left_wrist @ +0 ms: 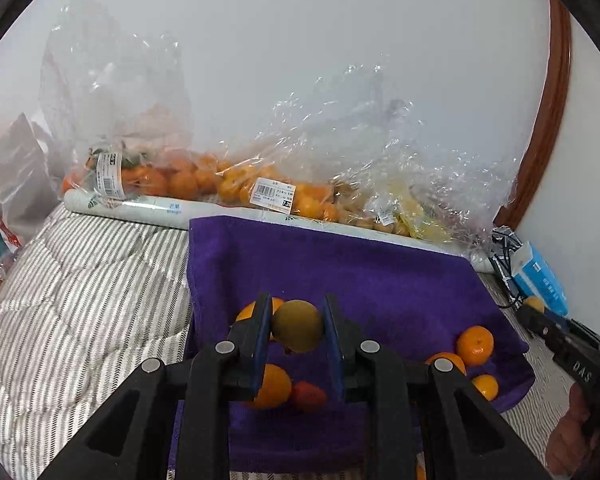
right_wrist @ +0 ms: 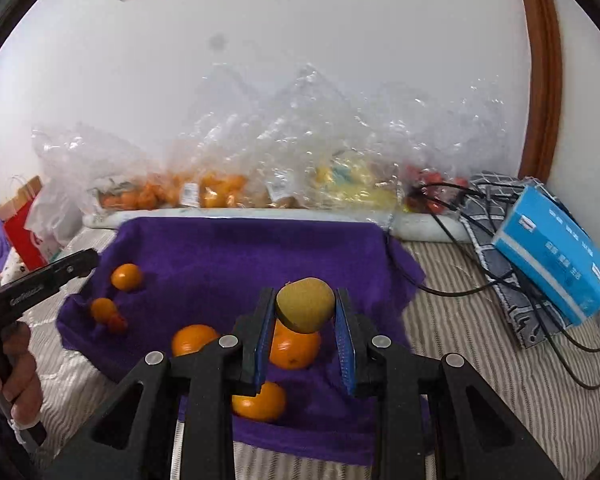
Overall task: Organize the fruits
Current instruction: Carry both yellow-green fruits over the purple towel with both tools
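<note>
My left gripper (left_wrist: 297, 308) is shut on a round olive-yellow fruit (left_wrist: 297, 326), held above a purple towel (left_wrist: 380, 280). My right gripper (right_wrist: 305, 296) is shut on a similar olive-yellow fruit (right_wrist: 305, 304) over the same towel (right_wrist: 240, 252). Several oranges lie loose on the towel, among them one at the right (left_wrist: 475, 345) and one below the left jaws (left_wrist: 272, 386). A small red fruit (left_wrist: 308, 396) lies beside that orange. In the right wrist view an orange (right_wrist: 294, 348) sits just under the held fruit, and the small red fruit (right_wrist: 118, 323) lies at the left.
Clear plastic bags of oranges (left_wrist: 180, 180) and yellow fruit (right_wrist: 352, 184) line the wall behind a white roll (left_wrist: 140, 208). A blue box (right_wrist: 552, 256) and black cables (right_wrist: 500, 280) lie right of the towel. A striped quilt (left_wrist: 80, 300) covers the surface. A hand (right_wrist: 16, 368) grips the other tool's handle.
</note>
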`<state>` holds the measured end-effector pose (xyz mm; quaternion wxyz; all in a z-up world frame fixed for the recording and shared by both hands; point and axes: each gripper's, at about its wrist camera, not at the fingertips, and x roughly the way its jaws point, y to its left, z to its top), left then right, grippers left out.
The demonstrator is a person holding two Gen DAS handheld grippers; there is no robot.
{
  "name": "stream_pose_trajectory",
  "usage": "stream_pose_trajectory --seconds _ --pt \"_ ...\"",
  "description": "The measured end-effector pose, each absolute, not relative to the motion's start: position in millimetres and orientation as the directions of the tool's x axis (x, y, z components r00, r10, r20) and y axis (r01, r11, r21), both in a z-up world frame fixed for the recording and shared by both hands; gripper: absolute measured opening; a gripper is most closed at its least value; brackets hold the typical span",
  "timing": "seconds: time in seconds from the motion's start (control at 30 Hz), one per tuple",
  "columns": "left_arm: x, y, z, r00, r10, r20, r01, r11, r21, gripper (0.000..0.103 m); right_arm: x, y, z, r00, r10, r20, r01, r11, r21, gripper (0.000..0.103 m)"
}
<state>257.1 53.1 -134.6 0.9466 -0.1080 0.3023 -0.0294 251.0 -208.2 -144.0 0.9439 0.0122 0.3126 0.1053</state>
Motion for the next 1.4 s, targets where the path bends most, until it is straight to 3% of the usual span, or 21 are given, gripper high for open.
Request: stream_pose_trajectory --seconds 0.17,0.7,1.4 --pt "263 57 -146 0.794 -0.177 -0.582 0.001 0.957 -0.291 0.024 256 -222 -148 0.783 0.198 -0.59 -0.163 0.98 0.114 0.029" --pt "269 50 -157 0.777 -0.174 -0.605 0.016 0.966 -0.258 0.024 267 -220 -176 0.719 0.178 -0.672 -0.153 0.983 0.097 0.029" --pt "276 43 -168 0.747 -0.16 -0.645 0.029 0.977 -0.21 0.024 270 -217 -180 0.736 0.161 -0.657 -0.138 0.987 0.087 0.029"
